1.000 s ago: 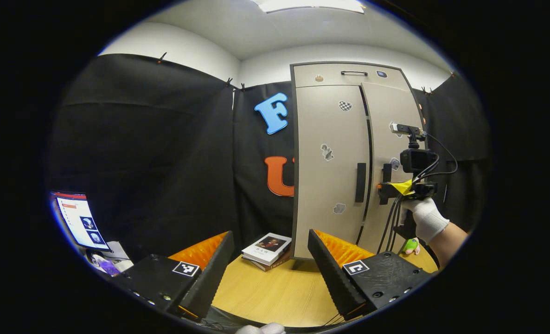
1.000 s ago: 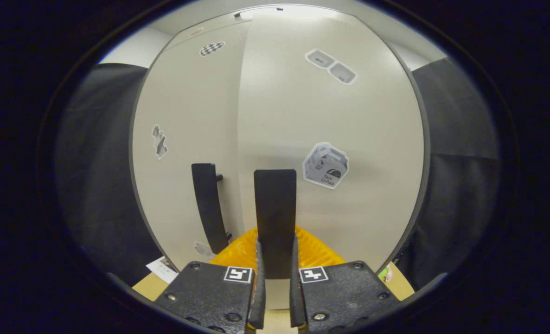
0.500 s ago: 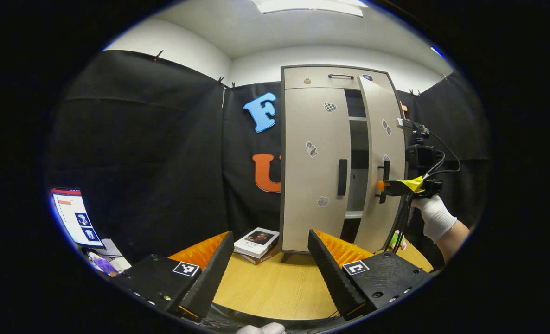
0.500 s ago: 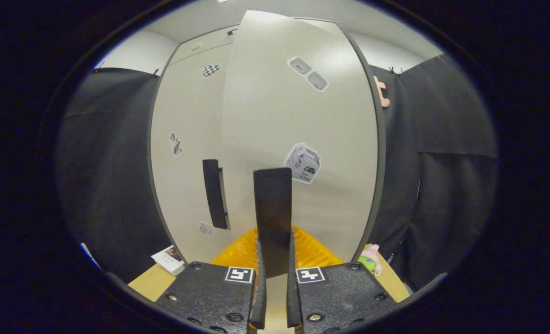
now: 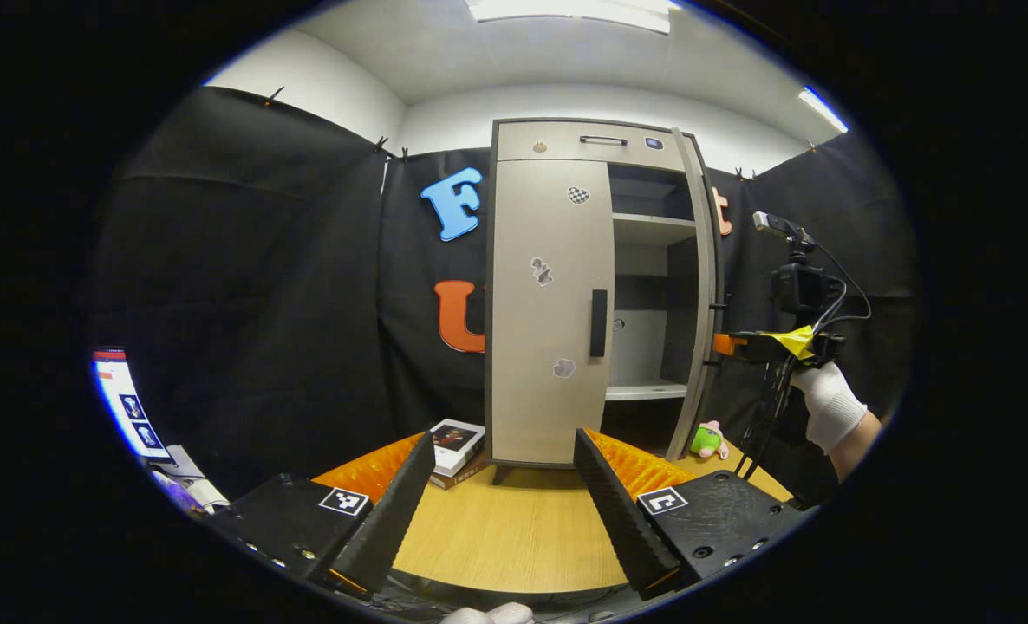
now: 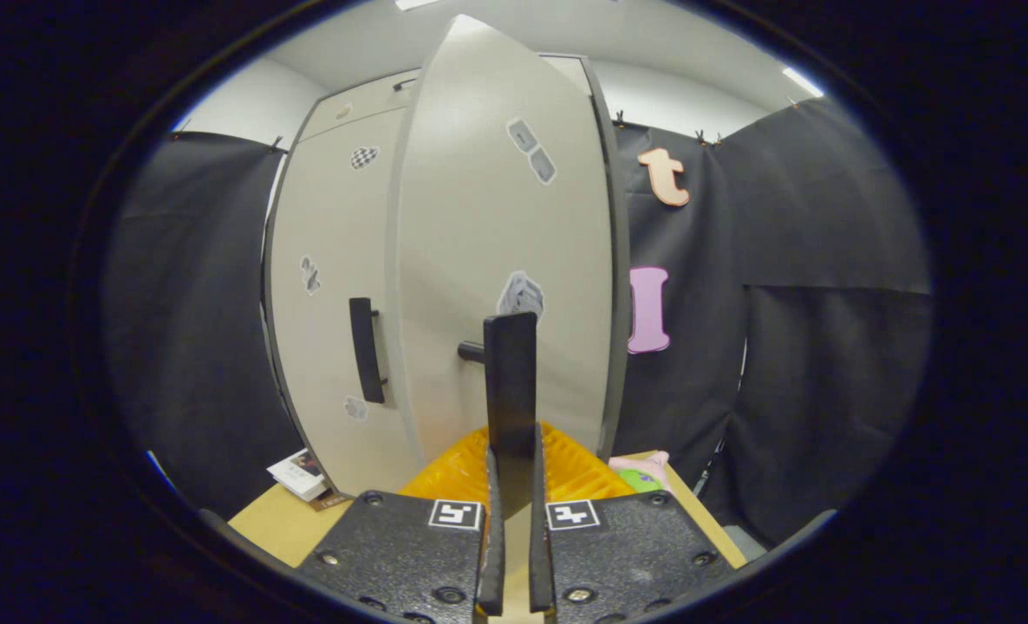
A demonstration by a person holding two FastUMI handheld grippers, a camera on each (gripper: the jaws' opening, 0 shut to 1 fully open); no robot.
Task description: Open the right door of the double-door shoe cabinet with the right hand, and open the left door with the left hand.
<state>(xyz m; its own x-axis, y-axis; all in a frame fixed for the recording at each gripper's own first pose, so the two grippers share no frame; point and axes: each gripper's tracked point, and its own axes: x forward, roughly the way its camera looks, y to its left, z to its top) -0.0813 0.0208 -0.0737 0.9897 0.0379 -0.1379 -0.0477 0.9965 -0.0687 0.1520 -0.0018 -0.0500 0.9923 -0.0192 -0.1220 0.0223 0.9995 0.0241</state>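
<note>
The beige shoe cabinet (image 5: 549, 143) stands on the wooden table. Its left door (image 5: 549, 303) is closed, with a black bar handle (image 5: 598, 323) at its right edge. The right door (image 5: 699, 286) is swung wide and seen edge-on, baring the shelves (image 5: 648, 392). A gloved hand holds my right gripper (image 5: 731, 344) at that door. In the right gripper view, my right gripper (image 6: 514, 472) is shut on the right door's black handle (image 6: 510, 381), in front of the right door (image 6: 497, 243). My left gripper (image 5: 504, 436) stands open over the table, well short of the left door.
Stacked books (image 5: 453, 440) lie left of the cabinet's foot, and a green plush toy (image 5: 706, 440) lies at its right. A lit screen (image 5: 128, 403) stands far left. The wooden table (image 5: 505, 537) stretches between my left gripper and the cabinet.
The right door has swung from barely ajar to wide open, drawn by my right gripper shut on its handle. The cabinet has shifted left in the left gripper view.
</note>
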